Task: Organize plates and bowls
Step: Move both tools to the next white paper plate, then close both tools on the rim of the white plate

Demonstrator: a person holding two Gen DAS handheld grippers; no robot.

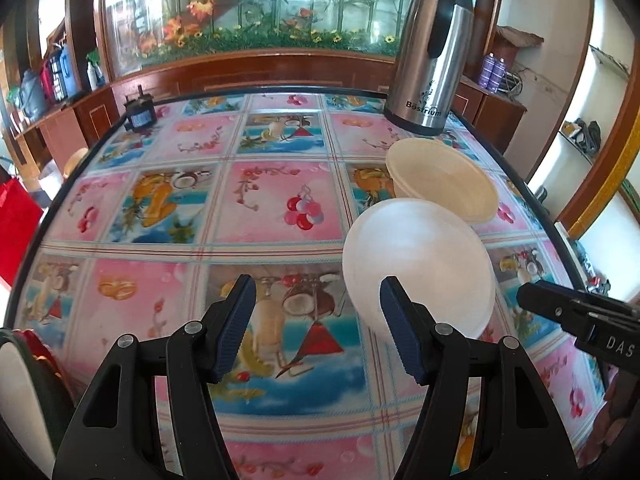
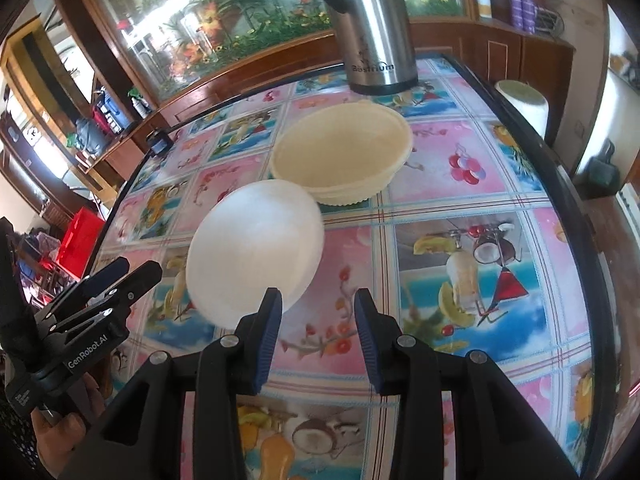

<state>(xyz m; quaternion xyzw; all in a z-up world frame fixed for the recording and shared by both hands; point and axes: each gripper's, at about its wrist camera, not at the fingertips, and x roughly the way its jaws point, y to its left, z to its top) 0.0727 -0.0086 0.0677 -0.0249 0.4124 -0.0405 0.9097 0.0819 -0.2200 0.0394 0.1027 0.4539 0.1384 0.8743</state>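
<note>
A white bowl [image 1: 420, 264] [image 2: 256, 248] lies on the patterned table [image 1: 260, 200] [image 2: 460, 208], seemingly mouth down. Just behind it stand stacked cream bowls [image 1: 440, 176] [image 2: 344, 160], upright. My left gripper [image 1: 318, 296] hovers open left of the white bowl; its right finger [image 1: 400, 320] overlaps the bowl's near edge, and only tablecloth shows between the pads. My right gripper [image 2: 319, 300] is open at a narrower gap to the bowl's near right, also with nothing between its pads. Each gripper shows in the other's view, the right [image 1: 568, 312] and the left [image 2: 116, 280].
A steel thermos [image 1: 432, 52] [image 2: 372, 28] stands behind the cream bowls. A small black device [image 1: 138, 114] sits at the table's far left edge. A white round thing with a dark rim [image 1: 20, 392] shows at lower left. An aquarium cabinet [image 1: 248, 20] backs the table.
</note>
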